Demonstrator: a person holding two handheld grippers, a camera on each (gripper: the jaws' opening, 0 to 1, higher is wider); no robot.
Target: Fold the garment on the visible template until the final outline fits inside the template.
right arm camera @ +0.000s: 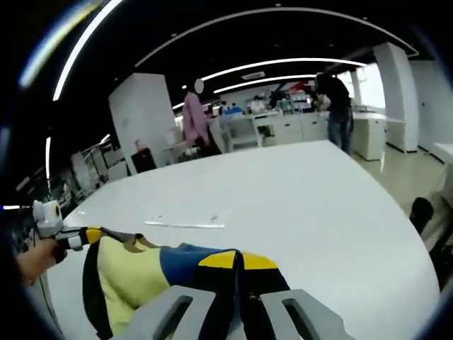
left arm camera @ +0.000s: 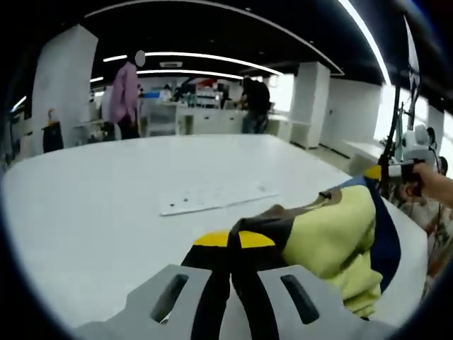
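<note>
A yellow, navy and brown garment (left arm camera: 333, 237) hangs bunched between my two grippers above the white table (left arm camera: 106, 212). My left gripper (left arm camera: 233, 241) is shut on one brown and yellow edge of it. In the same view my right gripper (left arm camera: 391, 171), held by a hand, pinches the far navy corner. In the right gripper view, my right gripper (right arm camera: 238, 261) is shut on the garment (right arm camera: 134, 276) at its blue and yellow part, and my left gripper (right arm camera: 76, 238) holds the other end. The template (left arm camera: 212, 198), a flat white sheet with small marks, lies on the table beyond the garment (right arm camera: 185, 224).
The table's far edge curves away towards white counters (left arm camera: 205, 117) and pillars. A person in pink (left arm camera: 126, 95) and a person in dark clothes (left arm camera: 255, 103) stand far behind. A thin stand (left arm camera: 396, 120) rises beyond the table's right side. A dark chair (right arm camera: 422, 212) sits by the edge.
</note>
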